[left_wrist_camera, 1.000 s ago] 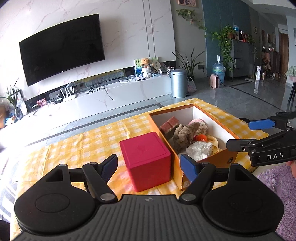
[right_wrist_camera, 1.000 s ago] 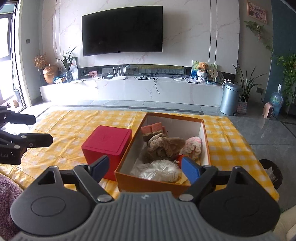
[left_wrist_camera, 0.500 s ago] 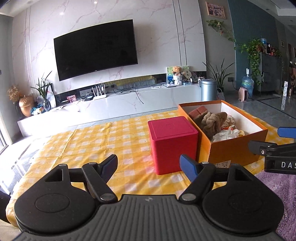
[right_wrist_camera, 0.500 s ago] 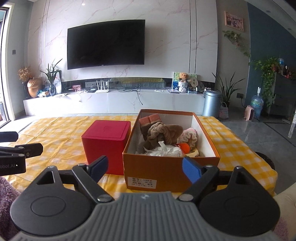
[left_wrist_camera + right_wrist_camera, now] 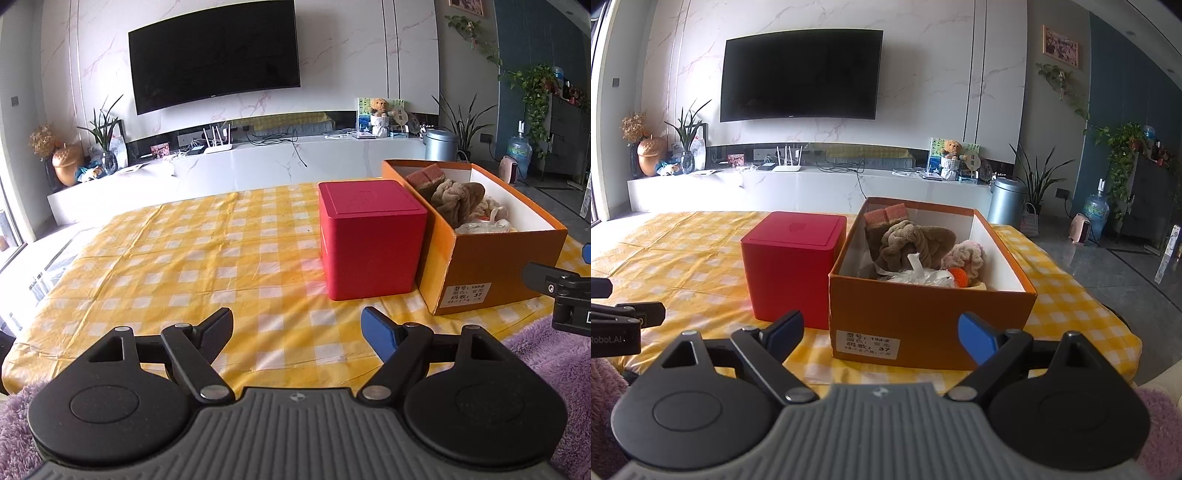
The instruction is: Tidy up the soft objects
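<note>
An orange cardboard box point(image 5: 923, 317) stands on the yellow checked tablecloth point(image 5: 184, 258), also in the left wrist view point(image 5: 491, 266). Inside lie a brown plush toy point(image 5: 912, 243), a pink knitted item point(image 5: 967, 256), an orange ball point(image 5: 958, 277), a clear plastic bag point(image 5: 919, 275) and brown sponge-like blocks point(image 5: 886, 214). A closed red cube box point(image 5: 792, 266) touches its left side, also seen in the left wrist view point(image 5: 369, 236). My left gripper point(image 5: 297, 332) is open and empty near the table's front edge. My right gripper point(image 5: 881, 332) is open and empty in front of the orange box.
A purple fluffy cover point(image 5: 554, 354) lies below the table's front edge. Behind the table are a white TV bench point(image 5: 812, 188), a wall TV point(image 5: 799, 75), a metal bin point(image 5: 1004, 203) and plants point(image 5: 1038, 184).
Both grippers have pulled back and dropped lower, away from the boxes. The views now look across the table rather than down into the orange box. Both stay open.
</note>
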Tool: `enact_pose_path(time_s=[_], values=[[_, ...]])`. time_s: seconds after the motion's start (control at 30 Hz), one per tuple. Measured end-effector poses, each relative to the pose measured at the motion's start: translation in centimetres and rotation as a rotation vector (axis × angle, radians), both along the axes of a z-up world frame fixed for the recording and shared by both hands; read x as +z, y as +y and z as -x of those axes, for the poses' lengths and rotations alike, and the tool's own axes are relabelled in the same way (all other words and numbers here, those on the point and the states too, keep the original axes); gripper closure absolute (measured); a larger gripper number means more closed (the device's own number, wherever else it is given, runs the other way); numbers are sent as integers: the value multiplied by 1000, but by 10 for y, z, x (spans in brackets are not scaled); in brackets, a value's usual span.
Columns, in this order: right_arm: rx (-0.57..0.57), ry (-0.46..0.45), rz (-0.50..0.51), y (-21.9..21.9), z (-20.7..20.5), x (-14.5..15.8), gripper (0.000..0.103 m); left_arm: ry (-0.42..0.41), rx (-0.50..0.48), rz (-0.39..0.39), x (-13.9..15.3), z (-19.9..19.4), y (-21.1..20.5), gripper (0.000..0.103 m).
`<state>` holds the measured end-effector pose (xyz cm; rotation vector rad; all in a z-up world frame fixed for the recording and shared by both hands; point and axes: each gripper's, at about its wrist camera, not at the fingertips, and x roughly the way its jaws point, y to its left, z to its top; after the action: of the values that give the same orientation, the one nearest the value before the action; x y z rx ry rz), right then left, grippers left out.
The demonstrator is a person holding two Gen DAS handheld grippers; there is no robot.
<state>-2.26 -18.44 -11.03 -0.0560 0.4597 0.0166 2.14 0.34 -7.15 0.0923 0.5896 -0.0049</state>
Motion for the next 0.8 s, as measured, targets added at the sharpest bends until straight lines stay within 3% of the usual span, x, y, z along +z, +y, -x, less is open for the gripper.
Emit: enact_pose_path(time_s=[0.8], values=[[-16, -17, 3, 0, 3, 0, 14, -14, -1, -18, 5, 5, -1, 10]])
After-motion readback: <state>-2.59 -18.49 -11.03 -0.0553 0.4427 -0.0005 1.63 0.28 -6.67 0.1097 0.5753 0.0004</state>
